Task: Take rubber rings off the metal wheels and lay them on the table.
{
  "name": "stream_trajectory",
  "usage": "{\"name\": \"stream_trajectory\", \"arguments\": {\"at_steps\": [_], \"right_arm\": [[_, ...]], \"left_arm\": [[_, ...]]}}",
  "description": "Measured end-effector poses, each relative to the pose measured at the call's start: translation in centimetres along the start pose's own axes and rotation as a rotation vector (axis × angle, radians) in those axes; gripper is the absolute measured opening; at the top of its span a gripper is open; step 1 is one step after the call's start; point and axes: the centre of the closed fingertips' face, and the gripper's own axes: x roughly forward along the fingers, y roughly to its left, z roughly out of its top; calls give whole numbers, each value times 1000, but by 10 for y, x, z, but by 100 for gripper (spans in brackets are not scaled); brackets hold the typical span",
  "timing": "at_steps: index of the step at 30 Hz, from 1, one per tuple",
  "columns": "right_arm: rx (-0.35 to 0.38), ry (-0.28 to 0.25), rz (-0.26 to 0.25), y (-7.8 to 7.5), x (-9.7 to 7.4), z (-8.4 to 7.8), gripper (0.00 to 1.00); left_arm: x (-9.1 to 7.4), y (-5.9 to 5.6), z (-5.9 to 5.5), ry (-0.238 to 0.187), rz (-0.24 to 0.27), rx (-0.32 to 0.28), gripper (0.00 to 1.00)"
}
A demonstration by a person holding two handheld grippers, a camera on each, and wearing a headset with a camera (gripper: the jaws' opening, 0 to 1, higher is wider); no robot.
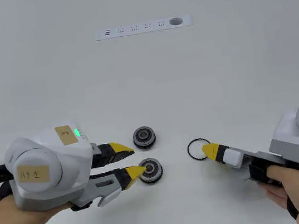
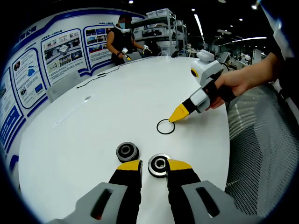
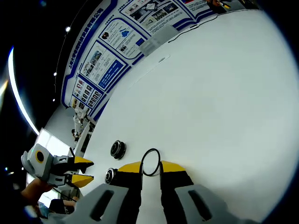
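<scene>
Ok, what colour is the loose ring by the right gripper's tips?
Black: the ring is thin, on the white table; clearest in the left gripper view.

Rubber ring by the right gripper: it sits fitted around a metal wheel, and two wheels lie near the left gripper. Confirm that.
Not quite. The rubber ring lies loose and flat on the table, apart from both wheels, at the tips of the right gripper, as the head view shows. The rest holds: the far wheel and the near wheel lie near the left gripper.

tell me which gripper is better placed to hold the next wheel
Left. The left gripper is open beside the near wheel, while the right gripper sits farther off at the loose ring.
</scene>
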Motion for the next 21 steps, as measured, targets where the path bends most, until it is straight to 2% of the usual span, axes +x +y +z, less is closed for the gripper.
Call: {"name": "stream_trajectory", "arguments": {"at_steps": [2, 9, 14, 21], "right_arm": [[-37, -20, -28, -5, -2, 4, 17], [-84, -49, -26, -4, -5, 12, 22], [-87, -96, 25, 7, -7, 22, 23], [-73, -103, 91, 26, -8, 23, 29]], "left_arm": [[0, 0, 0, 1, -1, 1, 21], [2, 0, 0, 3, -3, 3, 21], [4, 0, -1, 7, -9, 5, 20], [12, -3, -3, 20, -32, 9, 20]]}}
